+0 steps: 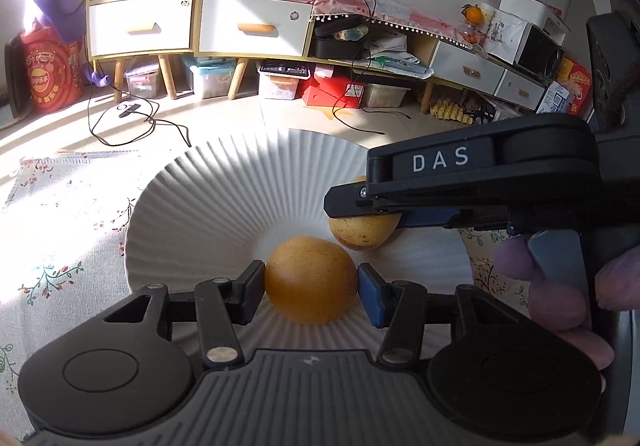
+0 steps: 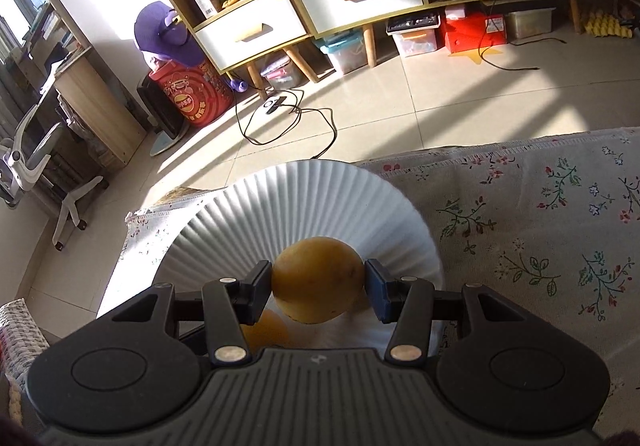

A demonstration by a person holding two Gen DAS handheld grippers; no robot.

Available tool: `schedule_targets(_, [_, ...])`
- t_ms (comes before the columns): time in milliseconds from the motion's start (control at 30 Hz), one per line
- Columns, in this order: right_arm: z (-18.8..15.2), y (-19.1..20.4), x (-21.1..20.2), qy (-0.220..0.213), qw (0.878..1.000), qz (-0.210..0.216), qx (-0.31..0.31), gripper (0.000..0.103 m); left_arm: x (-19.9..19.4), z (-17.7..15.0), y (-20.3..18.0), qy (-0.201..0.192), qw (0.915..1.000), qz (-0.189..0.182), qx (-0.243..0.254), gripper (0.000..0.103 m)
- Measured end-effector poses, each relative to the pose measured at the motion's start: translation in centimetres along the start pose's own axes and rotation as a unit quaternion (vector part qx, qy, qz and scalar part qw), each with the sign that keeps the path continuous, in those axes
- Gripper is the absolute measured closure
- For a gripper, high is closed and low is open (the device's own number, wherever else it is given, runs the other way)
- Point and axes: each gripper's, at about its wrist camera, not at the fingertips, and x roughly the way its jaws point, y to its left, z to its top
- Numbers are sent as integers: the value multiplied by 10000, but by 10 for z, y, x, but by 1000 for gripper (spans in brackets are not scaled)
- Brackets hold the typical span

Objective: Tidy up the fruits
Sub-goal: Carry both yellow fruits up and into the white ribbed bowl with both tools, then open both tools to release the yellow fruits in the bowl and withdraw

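A white ribbed plate (image 1: 224, 190) lies on the floral tablecloth. My left gripper (image 1: 311, 286) is shut on an orange fruit (image 1: 310, 278) that rests low over the plate's near part. My right gripper (image 2: 318, 282) is shut on a yellow speckled fruit (image 2: 318, 280) and holds it over the same plate (image 2: 304, 198). In the left wrist view the right gripper (image 1: 356, 204) comes in from the right, clamped on that speckled fruit (image 1: 362, 234). In the right wrist view the orange fruit (image 2: 266, 332) shows partly below the left finger.
The floral tablecloth (image 2: 540, 214) spreads to the right of the plate, and its far edge drops to the tiled floor (image 2: 400, 118). Shelves with drawers (image 1: 200, 22) and storage boxes stand beyond, with black cables (image 1: 140, 122) on the floor.
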Motion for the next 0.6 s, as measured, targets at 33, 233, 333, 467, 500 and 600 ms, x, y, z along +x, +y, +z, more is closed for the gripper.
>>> schedule_targets(33, [1,0,1,-5,10000,26,-11,56,1,1,0,-18,10000,-6,14,64])
schedule_targets(233, [4,3,5,13,10000,71,-66,56,3,4,-2,-36,9999,-20,104,64])
schedule_targets(333, [3,6,5,6,9999,23,-163,56,4,4,-2,-25,9999,-25,143,64])
schedule_targets(467, [6,5,3,4,9999,85,-116,54,4,4,-2,-22,9999,-22,157,62])
schedule_targets(500, [6,6,3,-9,9999,82,-113,53,5,5,-2,-13,9999,-33,166,62])
schedule_targets(600, [8,8,-1,-50,9999,45,-142,48,3,6,-3,-23,9998,-59,194,54])
